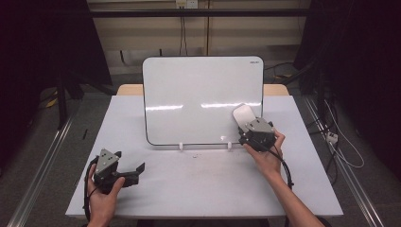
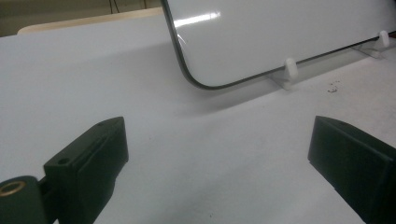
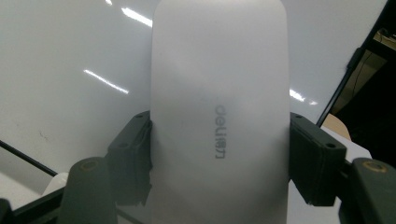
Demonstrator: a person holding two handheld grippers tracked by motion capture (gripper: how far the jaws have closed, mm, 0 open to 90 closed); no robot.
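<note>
White eraser point(image 3: 218, 116) clamped in right gripper point(image 1: 249, 126) against whiteboard point(image 1: 198, 94), left gripper point(image 1: 135, 171) wide apart on table point(image 1: 198, 184).

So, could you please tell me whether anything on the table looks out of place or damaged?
Nothing looks damaged. The whiteboard stands on its two white clips, leaning back. A few dark specks lie on the table near its lower edge. The right tool holds the white eraser against the board.

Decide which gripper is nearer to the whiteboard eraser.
Right. The right gripper grips the eraser at the whiteboard; the left gripper rests open, far off.
</note>
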